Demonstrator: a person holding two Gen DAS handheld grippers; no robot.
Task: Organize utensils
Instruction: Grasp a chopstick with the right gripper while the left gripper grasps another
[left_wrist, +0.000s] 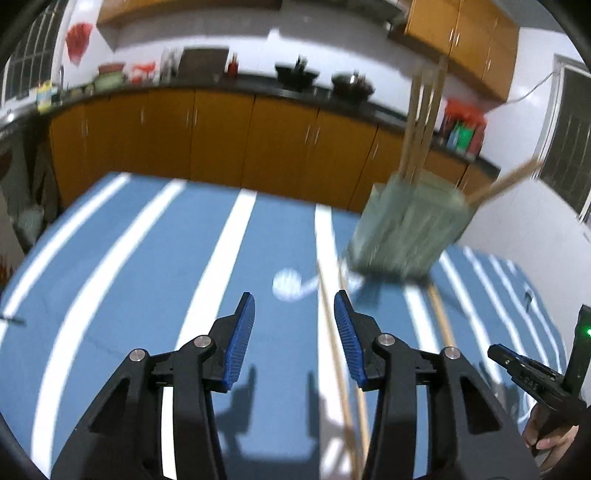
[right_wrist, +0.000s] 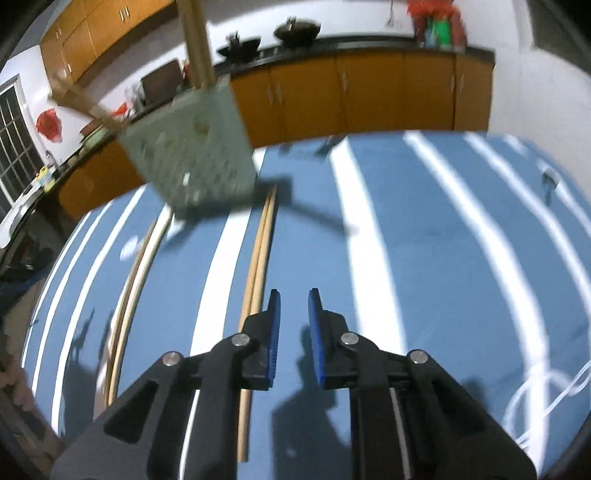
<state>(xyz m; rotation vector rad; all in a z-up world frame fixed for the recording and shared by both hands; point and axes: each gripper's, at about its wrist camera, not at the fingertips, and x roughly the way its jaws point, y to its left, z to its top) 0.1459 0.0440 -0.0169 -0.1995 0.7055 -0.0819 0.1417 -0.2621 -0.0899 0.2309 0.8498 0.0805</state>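
A pale green perforated utensil holder stands on the striped tablecloth with several chopsticks upright in it; the right wrist view has this holder at upper left. A loose chopstick pair lies on the cloth under my left gripper, close by its right finger. That gripper is open and holds nothing. A white spoon lies just beyond its tips. A second chopstick pair runs along the left side of my right gripper, whose jaws stand a narrow gap apart, with nothing in it.
The blue tablecloth with white stripes covers the table. Orange cabinets and a dark counter with woks lie behind. A white cable loops at the right. A small dark object sits far right. A hand holds the other gripper.
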